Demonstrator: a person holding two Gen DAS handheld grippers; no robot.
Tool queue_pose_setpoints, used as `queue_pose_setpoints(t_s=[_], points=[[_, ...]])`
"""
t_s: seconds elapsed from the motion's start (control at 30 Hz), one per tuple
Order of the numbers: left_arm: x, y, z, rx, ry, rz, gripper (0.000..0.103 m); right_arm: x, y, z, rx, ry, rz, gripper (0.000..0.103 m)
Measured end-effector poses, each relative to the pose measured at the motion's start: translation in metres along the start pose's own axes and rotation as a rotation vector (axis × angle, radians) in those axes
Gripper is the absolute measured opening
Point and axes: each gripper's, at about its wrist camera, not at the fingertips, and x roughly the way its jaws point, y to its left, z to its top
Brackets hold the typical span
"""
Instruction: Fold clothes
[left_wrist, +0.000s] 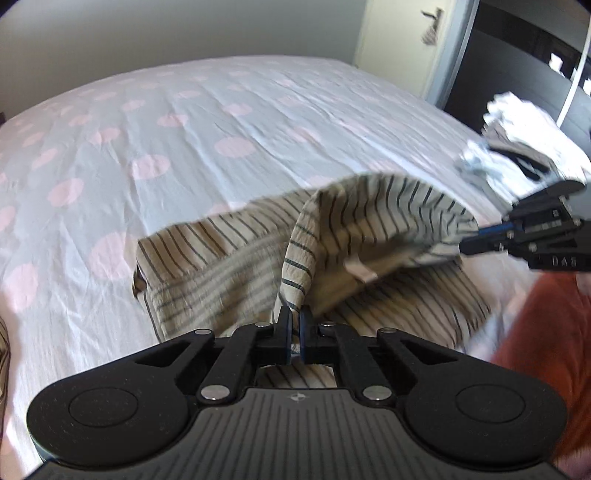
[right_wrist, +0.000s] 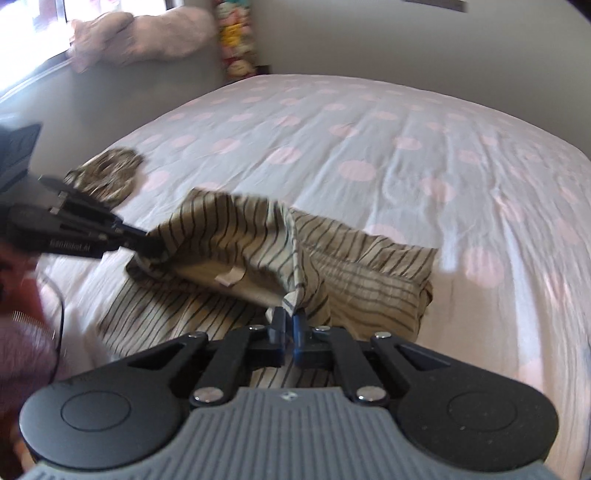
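The left gripper (left_wrist: 294, 320) is clamped tight on one edge of the striped garment (left_wrist: 369, 221), and the right gripper (right_wrist: 289, 320) pinches the opposite edge, so the cloth hangs slack between them above the polka-dot bedsheet (left_wrist: 184, 110), its lower part on the bed. Each grip catches only a thin hem, so I judge a sharp tug could pull it free and spoil the fold. Only the left view shows the heap of clothes (left_wrist: 517, 147); only the right shows a crumpled patterned garment (right_wrist: 107, 173).

tongs (left_wrist: 294, 320): 2 | striped garment (left_wrist: 229, 266): 1 | bed (left_wrist: 221, 110): 1 | patterned cloth (right_wrist: 110, 173): 1 | clothes pile (left_wrist: 517, 147): 1
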Motion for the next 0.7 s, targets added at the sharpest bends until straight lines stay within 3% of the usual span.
queue_pose_setpoints(t_s=[0.1, 0.27, 0.33, 0.4, 0.47, 0.57, 0.6, 0.67, 0.7], points=[[0.006, -0.006, -0.012, 0.049, 0.087, 0.02, 0.002, 0.003, 0.005, -0.013, -0.104, 0.078, -0.041, 0.003], [0.02, -0.011, -0.027, 0.074, 0.211, 0.053, 0.002, 0.007, 0.006, -0.029, -0.113, 0.144, -0.068, 0.003], [0.019, -0.017, -0.03, 0.102, 0.22, 0.077, 0.003, 0.003, 0.01, -0.031, -0.13, 0.135, -0.082, 0.004], [0.015, -0.022, -0.033, 0.131, 0.224, 0.097, 0.009, -0.002, 0.015, -0.033, -0.138, 0.124, -0.089, 0.008], [0.01, -0.03, -0.036, 0.158, 0.221, 0.11, 0.024, -0.007, 0.021, -0.036, -0.142, 0.12, -0.083, 0.009], [0.002, -0.045, -0.043, 0.218, 0.183, 0.133, 0.029, -0.009, 0.033, -0.041, -0.168, 0.116, -0.058, 0.012], [-0.001, -0.051, -0.045, 0.25, 0.17, 0.146, 0.03, -0.01, 0.04, -0.044, -0.209, 0.112, -0.058, 0.014], [-0.003, -0.065, -0.049, 0.331, 0.152, 0.178, 0.043, -0.01, 0.056, -0.049, -0.319, 0.107, -0.071, 0.034], [-0.003, -0.072, -0.051, 0.378, 0.147, 0.195, 0.045, -0.01, 0.063, -0.051, -0.369, 0.102, -0.069, 0.039]])
